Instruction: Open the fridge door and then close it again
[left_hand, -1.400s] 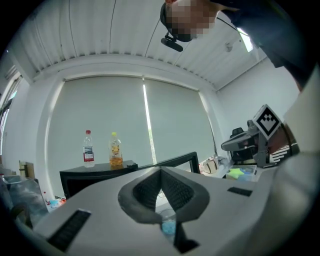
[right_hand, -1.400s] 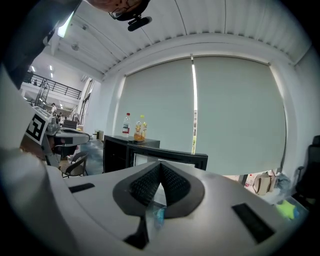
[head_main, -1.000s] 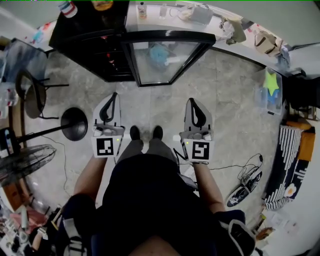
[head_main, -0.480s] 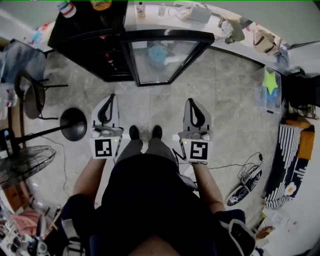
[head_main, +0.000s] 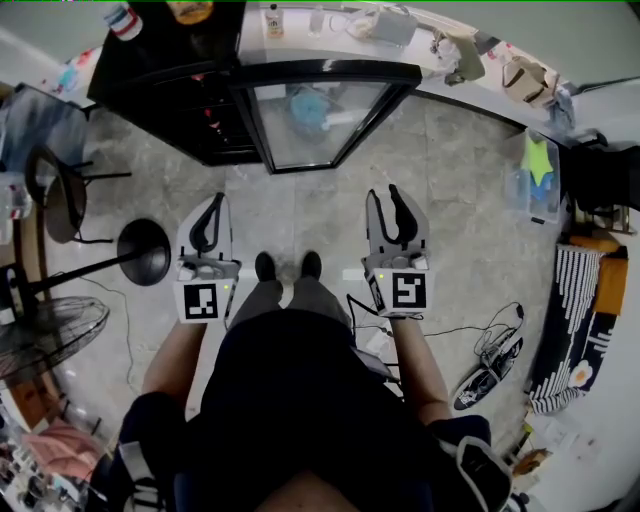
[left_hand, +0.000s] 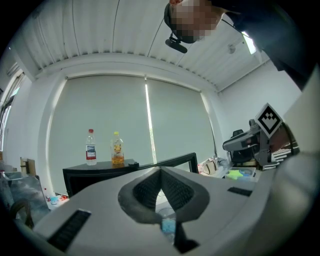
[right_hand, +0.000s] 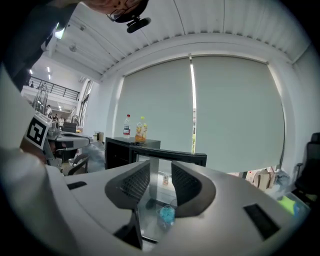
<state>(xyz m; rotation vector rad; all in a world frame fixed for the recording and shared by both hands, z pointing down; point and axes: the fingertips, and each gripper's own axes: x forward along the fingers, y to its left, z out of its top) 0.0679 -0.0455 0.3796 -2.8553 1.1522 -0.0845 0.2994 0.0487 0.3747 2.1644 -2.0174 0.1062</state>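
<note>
The black fridge (head_main: 165, 85) stands at the top of the head view with two bottles (left_hand: 90, 147) on it. Its glass door (head_main: 325, 115) hangs swung open toward me, and its top edge (right_hand: 172, 156) shows in the right gripper view. My left gripper (head_main: 214, 206) is shut and empty, held short of the door at the left. My right gripper (head_main: 390, 198) is held short of the door's right side. Its jaws have just been opening, and there is nothing between them. Through the gap between the right gripper's (right_hand: 160, 175) jaws I see the glass door farther off.
A round stand base (head_main: 145, 250) and a chair (head_main: 55, 195) are on the floor at left, with a fan (head_main: 45, 330) nearer me. A cluttered counter (head_main: 470, 60) runs behind the fridge. At right are a clear box (head_main: 535, 185), cables (head_main: 490, 350) and a striped rug (head_main: 575, 320).
The right gripper's jaws, shut a second ago, now stand apart. The left gripper looks unchanged.
</note>
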